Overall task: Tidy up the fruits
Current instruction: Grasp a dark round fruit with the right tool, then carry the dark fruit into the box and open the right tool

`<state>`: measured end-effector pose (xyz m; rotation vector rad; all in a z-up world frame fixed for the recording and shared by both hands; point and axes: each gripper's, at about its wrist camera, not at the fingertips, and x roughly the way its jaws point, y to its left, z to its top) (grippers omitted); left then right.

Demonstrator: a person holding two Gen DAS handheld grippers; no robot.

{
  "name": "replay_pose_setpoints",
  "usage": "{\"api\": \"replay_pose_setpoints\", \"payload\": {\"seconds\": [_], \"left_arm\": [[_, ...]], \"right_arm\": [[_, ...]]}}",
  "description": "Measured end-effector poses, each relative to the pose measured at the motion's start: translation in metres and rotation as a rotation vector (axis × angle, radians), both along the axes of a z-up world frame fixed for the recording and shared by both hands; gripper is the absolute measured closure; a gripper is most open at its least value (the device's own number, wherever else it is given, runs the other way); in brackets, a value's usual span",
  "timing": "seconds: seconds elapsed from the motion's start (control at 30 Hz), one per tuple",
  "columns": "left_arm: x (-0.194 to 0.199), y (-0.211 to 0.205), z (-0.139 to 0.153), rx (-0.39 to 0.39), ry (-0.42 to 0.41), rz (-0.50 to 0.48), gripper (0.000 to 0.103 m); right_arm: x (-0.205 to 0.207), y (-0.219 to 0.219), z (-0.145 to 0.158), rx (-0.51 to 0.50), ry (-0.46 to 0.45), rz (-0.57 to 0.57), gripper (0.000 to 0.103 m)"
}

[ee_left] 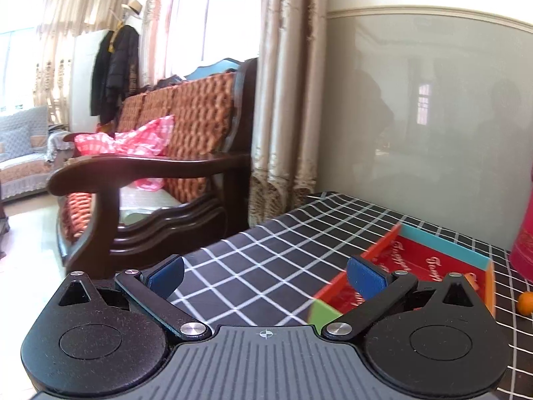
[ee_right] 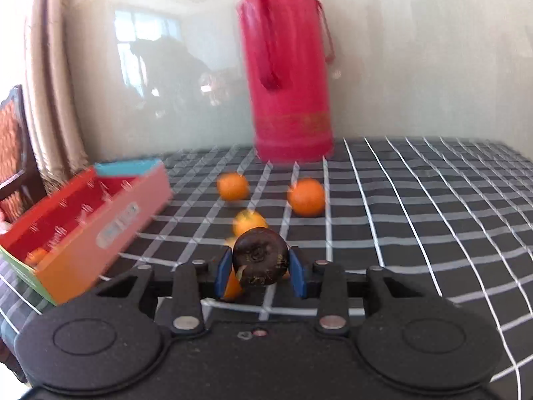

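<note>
My right gripper [ee_right: 260, 268] is shut on a dark brown round fruit [ee_right: 260, 256] and holds it above the checked tablecloth. Several oranges lie on the cloth beyond it: one [ee_right: 233, 185], one [ee_right: 306, 197], one [ee_right: 250, 221], and one partly hidden under the fingers [ee_right: 233, 288]. A red cardboard box [ee_right: 83, 223] stands to the left, with an orange [ee_right: 36, 256] inside. My left gripper [ee_left: 265, 275] is open and empty above the table's left part, its right finger [ee_left: 364, 276] in front of the box [ee_left: 416, 263]. One orange [ee_left: 526, 302] shows at that view's right edge.
A tall red thermos [ee_right: 289, 66] stands at the back against the glossy wall. A wooden sofa [ee_left: 160, 173] with orange cushions stands left of the table, beside a curtain [ee_left: 286, 100]. The table's left edge [ee_left: 233, 236] is close to the left gripper.
</note>
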<state>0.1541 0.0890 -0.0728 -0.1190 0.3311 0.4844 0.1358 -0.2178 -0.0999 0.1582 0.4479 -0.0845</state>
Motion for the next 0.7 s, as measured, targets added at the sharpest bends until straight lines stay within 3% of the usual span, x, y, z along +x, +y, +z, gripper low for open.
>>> {"api": "replay_pose_setpoints", "payload": {"seconds": [0.2,0.5,0.7], "left_arm": [[-0.008,0.029,-0.002,-0.021,0.018,0.064,0.000],[-0.021,0.063,-0.006,-0.012,0.018,0.130,0.000],[-0.024,0.082,-0.009,-0.040,0.021,0.165,0.000]], "right_arm": [[0.000,0.044,0.019,-0.008,-0.097,0.177,0.075],[0.024,0.122,0.022,-0.092,-0.086,0.366,0.075],[0.027,0.143,0.012,-0.163,-0.042,0.382,0.070]]}}
